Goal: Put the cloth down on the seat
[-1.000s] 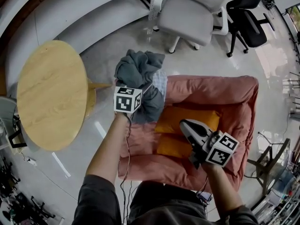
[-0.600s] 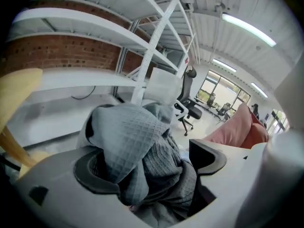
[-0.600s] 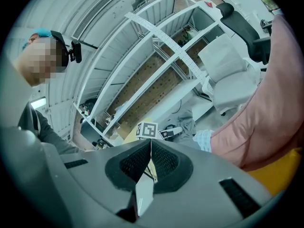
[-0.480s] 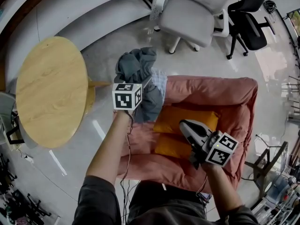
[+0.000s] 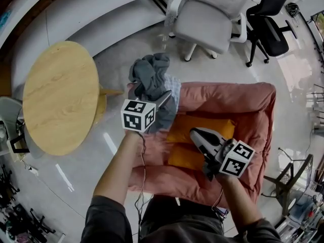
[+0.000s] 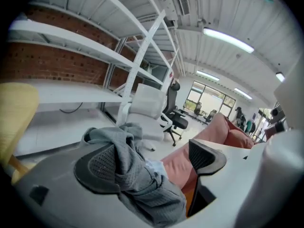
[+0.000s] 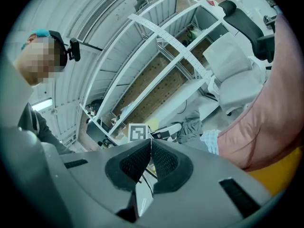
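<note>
At the pink seat's [image 5: 243,99] edge, grey cloth [image 5: 153,76] drapes the spread left claw [image 6: 154,161].

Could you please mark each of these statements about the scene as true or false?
1. The left gripper is open, and the grey cloth is draped over one of its jaws. True.
2. The right gripper is clamped on the cloth. False: its jaws are together with nothing between them.
3. Orange cushions lie on the pink seat. True.
4. The cloth lies spread on the round wooden table. False: it hangs at the left gripper, near the seat's edge, and the table top is bare.
5. A white office chair stands beyond the seat. True.
</note>
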Demonstrator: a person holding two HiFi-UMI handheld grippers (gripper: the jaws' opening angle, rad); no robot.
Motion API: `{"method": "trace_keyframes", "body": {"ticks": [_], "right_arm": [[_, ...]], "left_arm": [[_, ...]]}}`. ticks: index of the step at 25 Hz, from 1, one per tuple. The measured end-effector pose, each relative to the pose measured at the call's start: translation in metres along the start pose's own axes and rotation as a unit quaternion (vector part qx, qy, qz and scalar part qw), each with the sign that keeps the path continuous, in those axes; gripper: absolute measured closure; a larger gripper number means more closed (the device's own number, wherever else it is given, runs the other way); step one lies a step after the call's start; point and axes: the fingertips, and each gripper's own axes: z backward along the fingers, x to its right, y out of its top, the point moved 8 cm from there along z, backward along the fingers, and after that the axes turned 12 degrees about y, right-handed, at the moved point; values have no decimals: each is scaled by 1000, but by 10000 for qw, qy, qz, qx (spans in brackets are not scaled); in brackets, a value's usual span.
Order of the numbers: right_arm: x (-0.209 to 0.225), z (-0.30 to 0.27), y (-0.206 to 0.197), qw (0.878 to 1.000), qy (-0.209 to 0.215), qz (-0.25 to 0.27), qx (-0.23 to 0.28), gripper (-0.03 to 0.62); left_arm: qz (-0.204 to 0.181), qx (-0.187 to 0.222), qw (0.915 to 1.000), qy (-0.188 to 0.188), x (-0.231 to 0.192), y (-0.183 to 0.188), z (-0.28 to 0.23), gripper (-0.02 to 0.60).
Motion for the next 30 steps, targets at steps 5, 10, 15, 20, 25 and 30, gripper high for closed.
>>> {"method": "trace_keyframes", "body": {"ticks": [5, 10, 15, 20, 25, 30], "right_arm": [[-5, 0, 2, 10000, 23, 23, 29, 579], [-19, -5, 17, 9996, 121, 204, 119, 579], [-37, -7, 26, 9991, 195, 332, 177, 579], [-50, -10, 26, 9987, 249, 411, 179, 579], [-62, -11, 30, 9980, 299, 512, 229, 579], [-71, -13, 32, 9970, 256, 696, 230, 579]], "left_arm": [[-83, 24, 9999, 70, 4, 4, 13, 126], [-23, 133, 9998, 125, 8, 10, 41, 126], [-123, 268, 9995, 120, 16, 18, 69, 126], [-110, 328, 9993, 108, 19, 20, 89, 126], [-36, 359, 9993, 63, 24, 18, 108, 126], [-69, 507, 9987, -11, 34, 22, 127, 140]]}}
